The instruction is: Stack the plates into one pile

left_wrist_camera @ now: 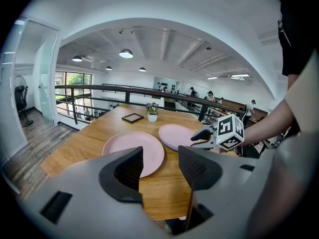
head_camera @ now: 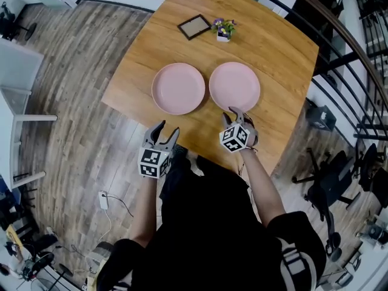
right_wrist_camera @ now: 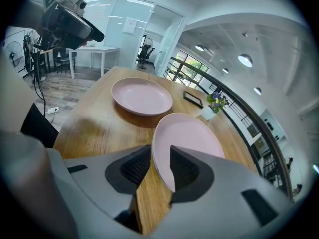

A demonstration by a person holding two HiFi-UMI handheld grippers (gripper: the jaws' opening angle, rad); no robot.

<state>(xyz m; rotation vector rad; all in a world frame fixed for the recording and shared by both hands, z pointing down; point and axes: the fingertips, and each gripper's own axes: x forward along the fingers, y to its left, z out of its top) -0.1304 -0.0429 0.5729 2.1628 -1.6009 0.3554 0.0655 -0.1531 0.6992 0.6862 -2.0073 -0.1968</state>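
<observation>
Head view: left plate (head_camera: 178, 88) and right plate (head_camera: 234, 85) lie side by side on the tabletop (head_camera: 267, 41). Left gripper view: the left hand-held gripper (left_wrist_camera: 160, 171) gapes empty, near the tabletop's edge. Right gripper view: the right hand-held gripper (right_wrist_camera: 160, 166) is clamped on the right plate — its near rim.

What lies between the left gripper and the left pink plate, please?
Only bare table separates the left gripper from the left plate, per the left gripper view.
</observation>
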